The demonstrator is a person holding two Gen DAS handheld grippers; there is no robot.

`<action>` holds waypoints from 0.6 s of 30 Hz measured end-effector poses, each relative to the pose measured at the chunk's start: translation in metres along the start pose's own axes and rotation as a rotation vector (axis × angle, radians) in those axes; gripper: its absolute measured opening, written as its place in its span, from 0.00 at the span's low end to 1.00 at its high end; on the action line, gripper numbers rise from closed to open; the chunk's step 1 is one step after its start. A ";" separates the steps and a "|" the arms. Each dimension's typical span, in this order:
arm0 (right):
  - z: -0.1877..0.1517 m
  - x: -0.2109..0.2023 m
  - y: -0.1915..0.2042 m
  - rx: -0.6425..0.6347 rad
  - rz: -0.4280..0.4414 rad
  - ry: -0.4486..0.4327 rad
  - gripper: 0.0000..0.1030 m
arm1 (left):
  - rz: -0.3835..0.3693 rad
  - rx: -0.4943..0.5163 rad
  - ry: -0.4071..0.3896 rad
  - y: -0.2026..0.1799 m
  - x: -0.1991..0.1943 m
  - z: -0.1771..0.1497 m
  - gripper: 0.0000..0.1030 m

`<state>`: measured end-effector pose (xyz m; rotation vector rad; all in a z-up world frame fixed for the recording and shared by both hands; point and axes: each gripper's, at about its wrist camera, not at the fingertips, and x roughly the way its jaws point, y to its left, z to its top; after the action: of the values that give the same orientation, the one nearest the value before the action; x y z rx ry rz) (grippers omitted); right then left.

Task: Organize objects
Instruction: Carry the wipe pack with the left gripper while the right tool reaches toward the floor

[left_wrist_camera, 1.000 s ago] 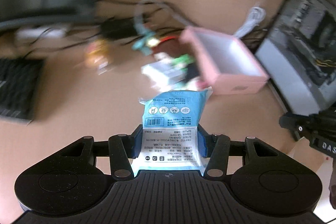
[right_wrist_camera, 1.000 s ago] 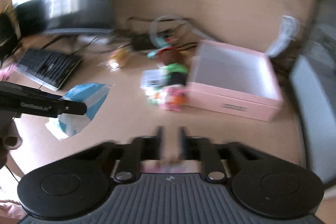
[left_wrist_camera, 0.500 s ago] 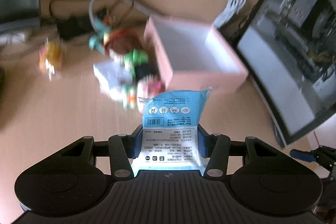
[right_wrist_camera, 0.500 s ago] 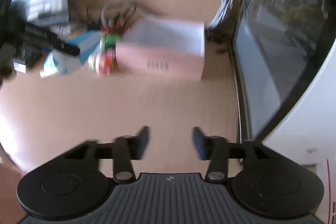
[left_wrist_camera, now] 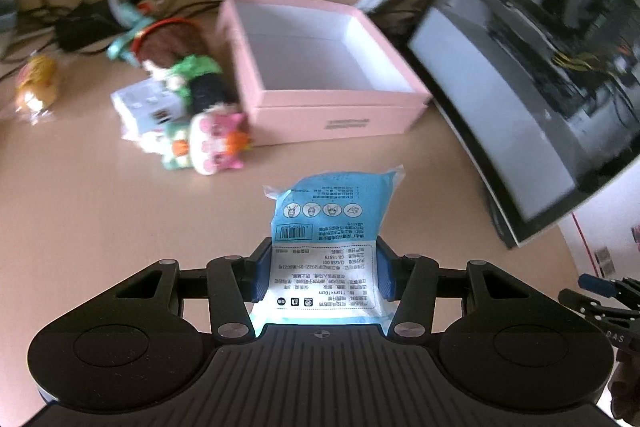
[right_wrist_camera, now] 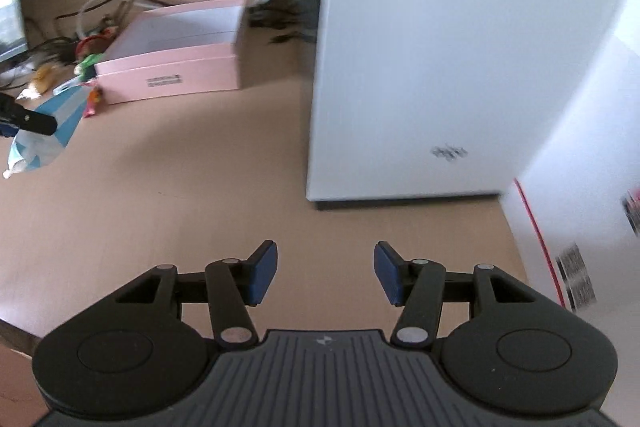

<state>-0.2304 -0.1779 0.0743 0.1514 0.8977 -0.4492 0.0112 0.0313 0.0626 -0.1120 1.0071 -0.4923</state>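
Wood desk (left_wrist_camera: 100, 207) carries a monitor (left_wrist_camera: 532, 75) at its right edge, with an open pink box (left_wrist_camera: 320, 107) beside it and toys (left_wrist_camera: 208, 143) touching the box's left side. Left gripper (left_wrist_camera: 324, 273) is clamped on a blue packet (left_wrist_camera: 332, 223), held above the desk in front of the box. Right gripper (right_wrist_camera: 325, 273) has its jaws apart with nothing between them, near the desk's right edge.

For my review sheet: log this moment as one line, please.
left gripper: shut on blue packet, short of pink box | right gripper: open, holding nothing | pink box: open, nothing visible inside | toys: beside box
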 end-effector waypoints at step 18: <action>-0.083 -0.018 0.083 -0.065 0.375 -0.023 0.53 | 0.134 -0.136 -0.194 0.012 -0.124 -0.127 0.53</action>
<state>-0.2636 -0.0722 0.0318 0.2487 0.8378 -0.0728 -0.1444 0.1143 0.0871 -0.2082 0.8504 -0.2844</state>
